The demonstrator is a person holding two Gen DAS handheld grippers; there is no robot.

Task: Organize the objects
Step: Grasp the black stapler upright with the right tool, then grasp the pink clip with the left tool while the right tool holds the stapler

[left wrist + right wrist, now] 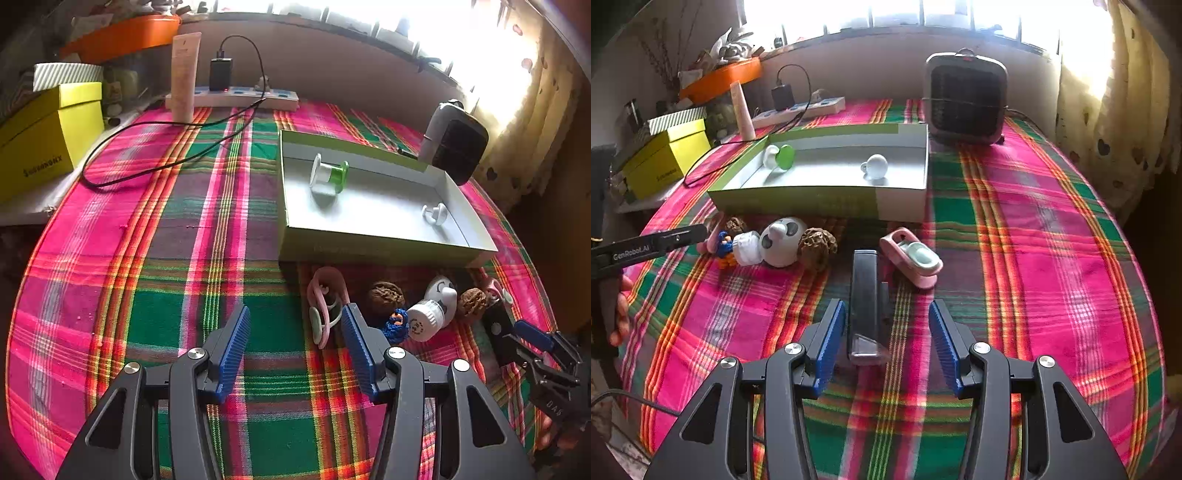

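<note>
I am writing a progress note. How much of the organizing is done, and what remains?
Done: two items lie in the box, a green-white spool and a white knob. In hand: nothing; the right gripper is open around a black stapler, and the left gripper is open and empty. Left: stapler, pink clip, two walnuts, panda toy, white cap.

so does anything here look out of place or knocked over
Mostly the small items lying loose on the plaid cloth outside the shallow green-edged box: the black rectangular device lies between the open right hand-held gripper fingers, untouched by them, and the pink clip lies tipped on its side.
</note>
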